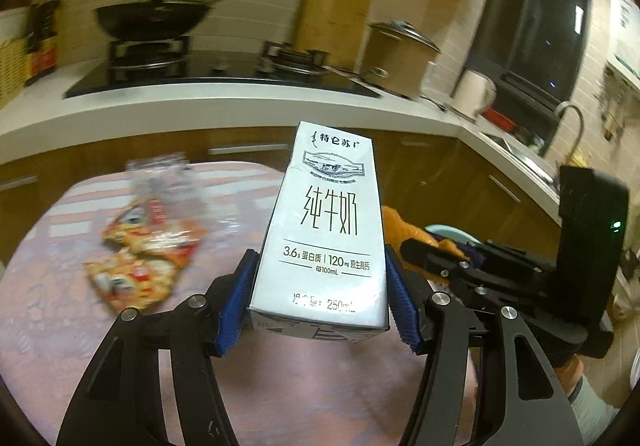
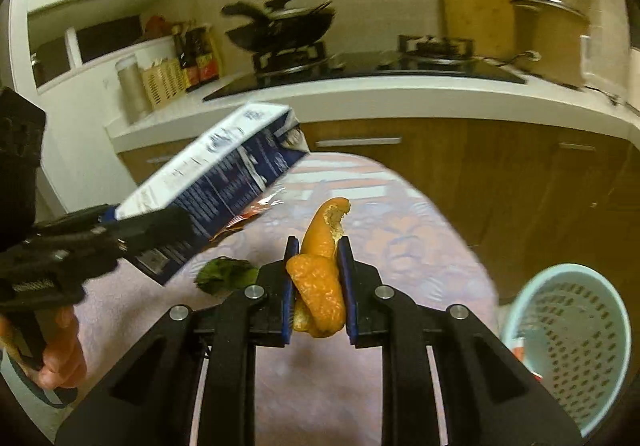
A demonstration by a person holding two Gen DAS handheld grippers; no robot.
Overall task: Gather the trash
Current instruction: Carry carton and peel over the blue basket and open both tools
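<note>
Left wrist view: left gripper (image 1: 322, 286) fingers clench one milk carton (image 1: 324, 226); right gripper (image 2: 318, 282) fingers pinch one orange peel (image 2: 320, 282).

Blurred snack wrappers (image 1: 140, 246), basket (image 2: 576, 346) cropped.

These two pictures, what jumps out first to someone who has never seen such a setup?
A white milk carton stands front and centre, pinched between the blue pads of the left tongs above a pink table. The right tongs clasp an orange peel, with a pale blue perforated bin low to their right.
</note>
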